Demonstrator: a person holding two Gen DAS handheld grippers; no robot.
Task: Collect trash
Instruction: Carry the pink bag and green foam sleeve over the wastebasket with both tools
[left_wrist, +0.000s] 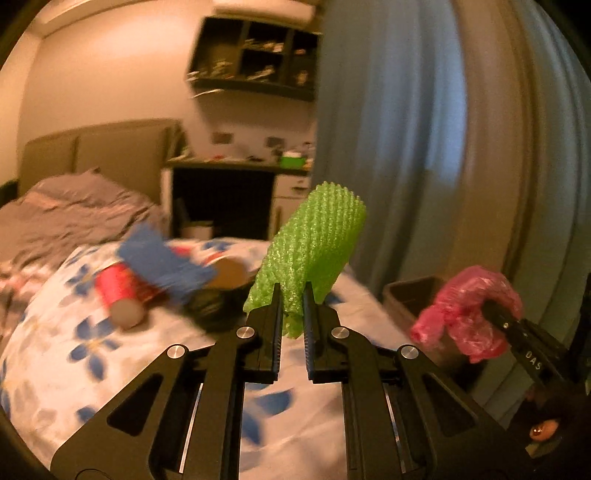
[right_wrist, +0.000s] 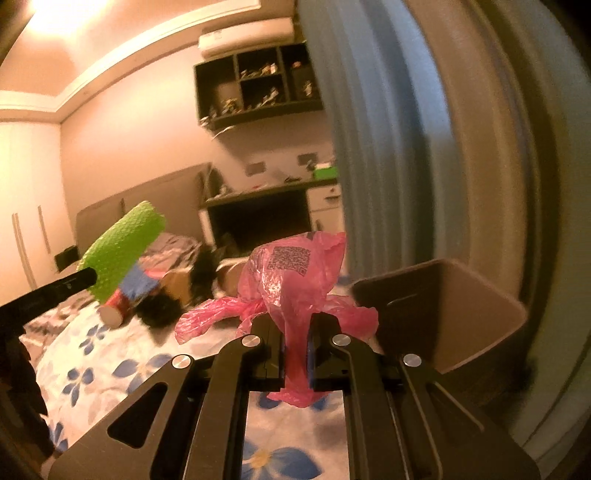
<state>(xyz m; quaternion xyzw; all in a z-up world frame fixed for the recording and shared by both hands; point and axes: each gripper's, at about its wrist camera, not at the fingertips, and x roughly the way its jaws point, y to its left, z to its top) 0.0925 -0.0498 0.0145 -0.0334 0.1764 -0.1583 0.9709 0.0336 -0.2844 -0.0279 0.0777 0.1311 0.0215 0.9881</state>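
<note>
Left gripper (left_wrist: 291, 299) is clamped tight on a green foam net sleeve (left_wrist: 314, 236), which stands up out of the jaws above the flowered bedspread (left_wrist: 48, 332). Over on the right, the right gripper (right_wrist: 295, 332) is pinched shut on a crumpled pink plastic bag (right_wrist: 291, 273), the bag spilling out both above and below the fingers. Just beyond and right of it sits the brown bin (right_wrist: 461, 310), mouth open, beside the blue curtain (right_wrist: 369, 129). More litter lies on the bed: a red tube (left_wrist: 118, 291), a blue scrap (left_wrist: 166, 266) across it, something black (left_wrist: 214, 306) and a cardboard piece (left_wrist: 231, 275), blurred. Grey duvet (left_wrist: 66, 210), headboard (left_wrist: 110, 147) and desk (left_wrist: 236, 166) sit behind.
</note>
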